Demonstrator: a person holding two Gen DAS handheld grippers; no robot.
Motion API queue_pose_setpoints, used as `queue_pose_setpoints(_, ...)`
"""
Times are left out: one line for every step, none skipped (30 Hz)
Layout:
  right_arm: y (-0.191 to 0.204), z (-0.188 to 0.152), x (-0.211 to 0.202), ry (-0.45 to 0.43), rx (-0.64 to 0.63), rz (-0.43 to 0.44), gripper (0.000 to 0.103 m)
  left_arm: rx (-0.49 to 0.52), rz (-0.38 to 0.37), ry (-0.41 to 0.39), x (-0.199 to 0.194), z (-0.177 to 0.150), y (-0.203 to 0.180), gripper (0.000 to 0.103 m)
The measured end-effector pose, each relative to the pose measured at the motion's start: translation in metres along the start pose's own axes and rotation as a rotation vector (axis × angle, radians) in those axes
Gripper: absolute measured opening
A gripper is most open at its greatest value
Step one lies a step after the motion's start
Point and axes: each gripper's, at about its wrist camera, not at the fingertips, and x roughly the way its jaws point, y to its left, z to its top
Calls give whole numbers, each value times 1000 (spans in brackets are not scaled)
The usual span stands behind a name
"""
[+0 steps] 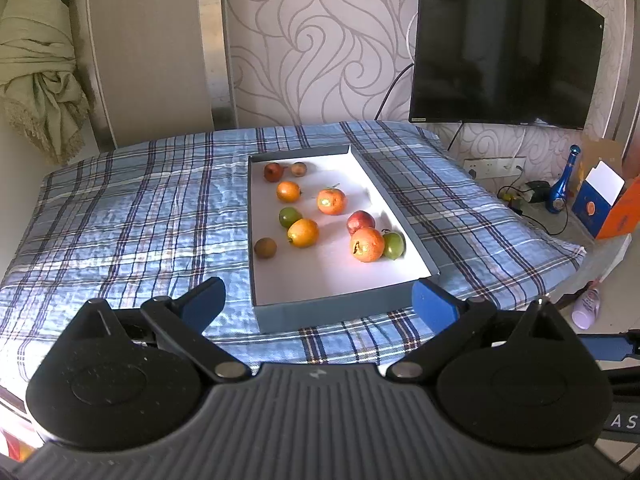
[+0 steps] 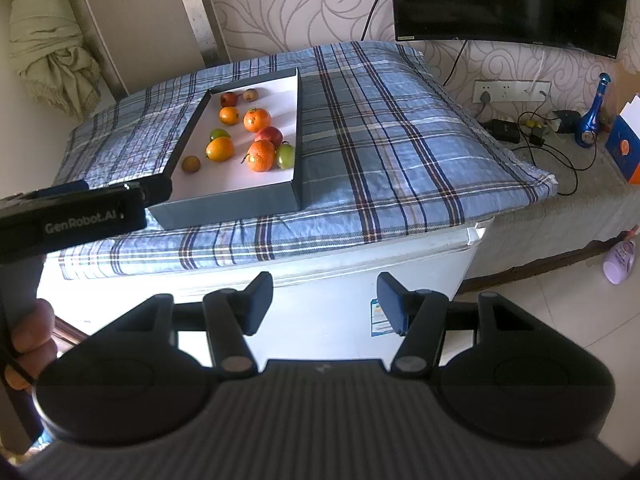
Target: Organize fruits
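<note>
Both grippers, left and right, hover jaws wide and empty, facing the tray.

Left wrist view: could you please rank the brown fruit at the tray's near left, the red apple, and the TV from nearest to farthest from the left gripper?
From the left gripper:
1. Brown fruit, tray's near left.
2. Red apple, tray's right side.
3. TV, on the far wall, upper right.

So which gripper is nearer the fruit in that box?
The left gripper. It hangs open at the near edge of the box, with the fruit just ahead. The right gripper, also open, hangs off the table's front edge, further back.
</note>
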Motion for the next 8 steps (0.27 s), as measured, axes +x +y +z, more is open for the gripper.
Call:
queue_pose_setpoints(0,0,0,1,0,0,60,0,-3,-2,0,0,0,101)
queue_pose_setpoints(-1,0,0,1,0,0,60,-5,-3,-8,-1,0,-1,100)
queue_pose_setpoints(-1,0,1,1,0,0,60,-19,4,-15,-2,0,-1,100)
queue_pose_setpoints(-1,0,1,0,0,0,60,-32,3,-17,-2,0,-1,100)
queue_pose_setpoints(-1,0,1,0,1,1,60,-39,-8,-13,-2,0,-1,100)
queue_pose_setpoints(-1,0,1,0,1,0,60,-38,-16,-9,-1,1,-1,100)
queue_pose_setpoints(-1,1,1,0,2,0,60,-33,-25,-7,-1,1,-2,100)
queue_pose_setpoints(-2,2,1,0,4,-1,60,-26,-32,-6,0,2,-3,100)
